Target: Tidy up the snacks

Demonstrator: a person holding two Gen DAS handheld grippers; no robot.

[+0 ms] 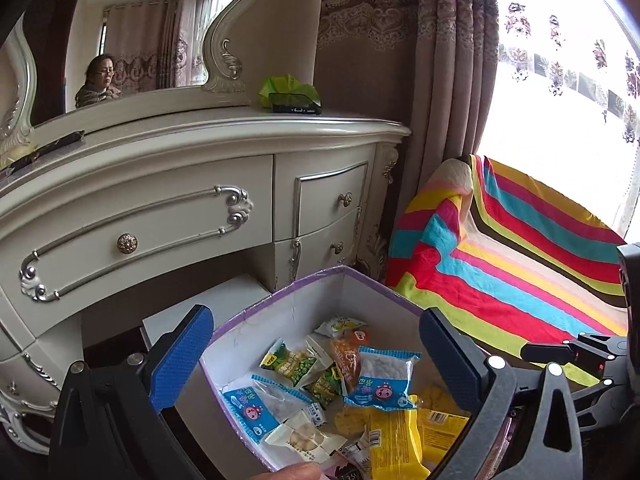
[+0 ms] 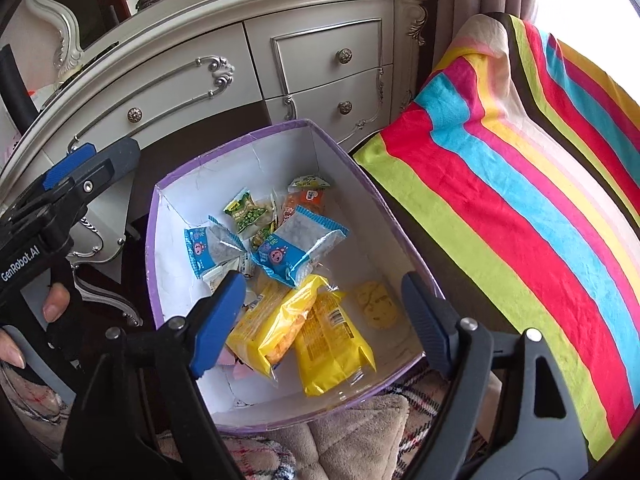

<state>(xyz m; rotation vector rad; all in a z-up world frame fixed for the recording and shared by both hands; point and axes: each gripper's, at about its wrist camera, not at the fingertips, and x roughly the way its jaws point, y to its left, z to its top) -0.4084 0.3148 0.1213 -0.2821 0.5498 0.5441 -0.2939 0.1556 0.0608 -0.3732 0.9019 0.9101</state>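
A purple-rimmed white box [image 1: 280, 300] [image 2: 224, 152] holds several snack packets: blue-and-white ones [image 1: 380, 376] [image 2: 296, 248], green pea packets [image 1: 292, 364] [image 2: 244, 212], an orange one [image 2: 304, 200] and yellow ones [image 1: 392, 440] [image 2: 332, 344]. My left gripper [image 1: 316, 360] is open and empty above the box. My right gripper [image 2: 324, 316] is open and empty above the yellow packets. The left gripper also shows in the right wrist view [image 2: 76, 172] beside the box's left rim.
A cream dresser [image 1: 160, 200] [image 2: 240, 60] with drawers and a mirror stands behind the box. A striped blanket [image 1: 520, 248] [image 2: 520, 180] lies to the right. A green bag and a dark device [image 1: 296, 104] sit on the dresser top.
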